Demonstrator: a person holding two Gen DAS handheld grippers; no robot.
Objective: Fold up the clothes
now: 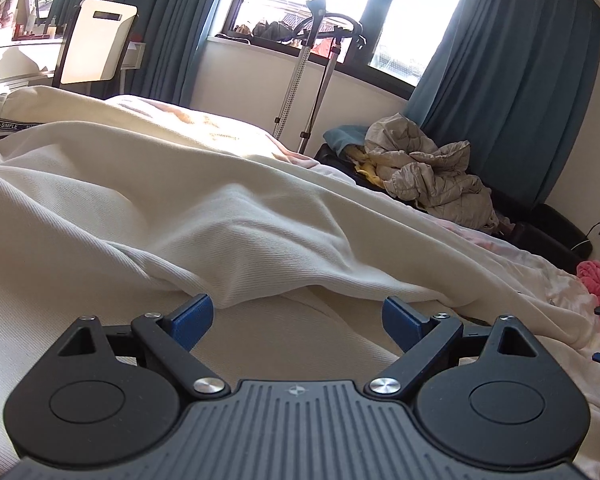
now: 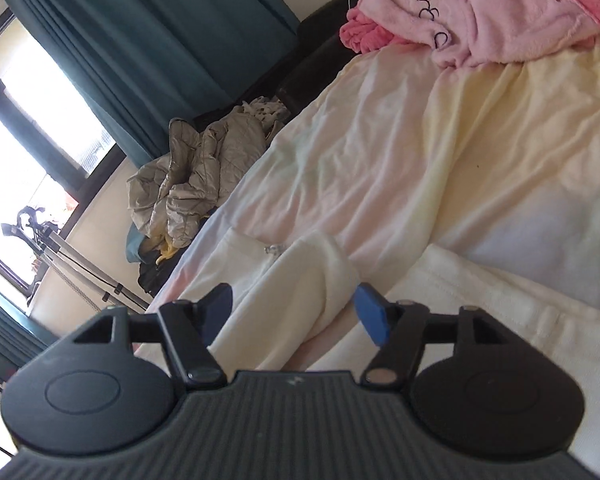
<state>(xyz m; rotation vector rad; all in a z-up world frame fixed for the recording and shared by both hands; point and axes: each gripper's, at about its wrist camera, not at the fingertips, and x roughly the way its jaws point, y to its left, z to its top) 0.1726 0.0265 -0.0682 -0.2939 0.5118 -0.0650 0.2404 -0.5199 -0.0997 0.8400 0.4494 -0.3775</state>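
I hold my left gripper (image 1: pixel 298 318) and right gripper (image 2: pixel 296 314) with jaws spread wide and holding nothing, low over the cream garment (image 1: pixel 180 220) lying rumpled across the bed (image 2: pixel 440 140).

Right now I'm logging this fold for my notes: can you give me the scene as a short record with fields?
surface: bed
garment: cream garment, rumpled, spread on the bed
left claw: open, empty, at a raised fold
right claw: open, empty, at a cream sleeve-like part
other clothes: pink robe on the bed; grey quilted jacket beside it
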